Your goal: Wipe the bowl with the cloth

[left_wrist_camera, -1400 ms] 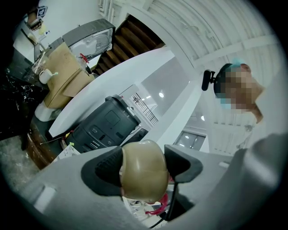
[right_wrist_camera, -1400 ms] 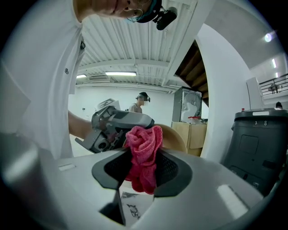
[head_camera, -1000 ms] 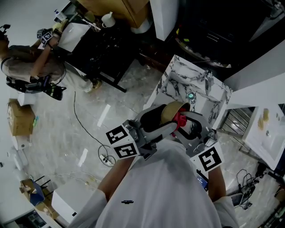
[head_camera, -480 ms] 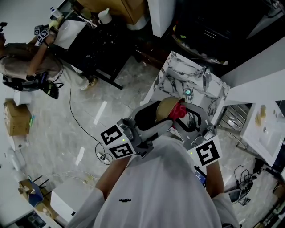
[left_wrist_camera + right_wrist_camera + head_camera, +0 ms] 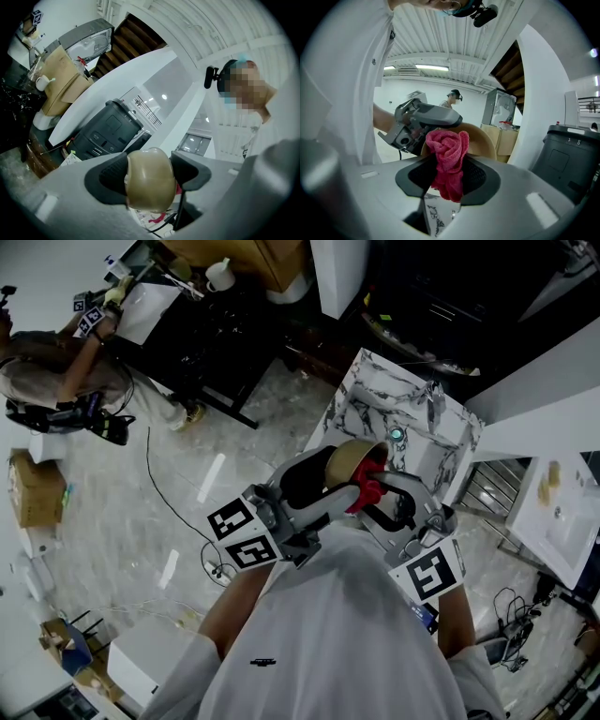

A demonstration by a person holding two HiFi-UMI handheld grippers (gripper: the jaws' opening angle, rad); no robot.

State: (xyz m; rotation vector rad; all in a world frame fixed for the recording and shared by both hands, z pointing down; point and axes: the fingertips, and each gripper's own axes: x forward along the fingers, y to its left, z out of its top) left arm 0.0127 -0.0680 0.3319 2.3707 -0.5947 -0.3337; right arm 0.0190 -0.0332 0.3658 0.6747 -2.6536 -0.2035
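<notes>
The floor [image 5: 112, 521] is pale stone with grey swirls, and a thin black cable [image 5: 150, 474] snakes over it. A small bench [image 5: 375, 399] with a white marble top and dark veins stands in the middle. Farther off is a dark table [image 5: 225, 343], and a white jug [image 5: 221, 276] stands beside a brown wooden cupboard [image 5: 262, 259]. A cardboard box [image 5: 37, 488] lies at the left, near another person [image 5: 52, 376]. A white counter [image 5: 562, 512] is at the right. Up above, the ceiling [image 5: 440, 42] is white with ribs, and long strip lights [image 5: 433, 68] shine. Brown stairs [image 5: 136, 40] climb above a big dark bin [image 5: 110, 129].
</notes>
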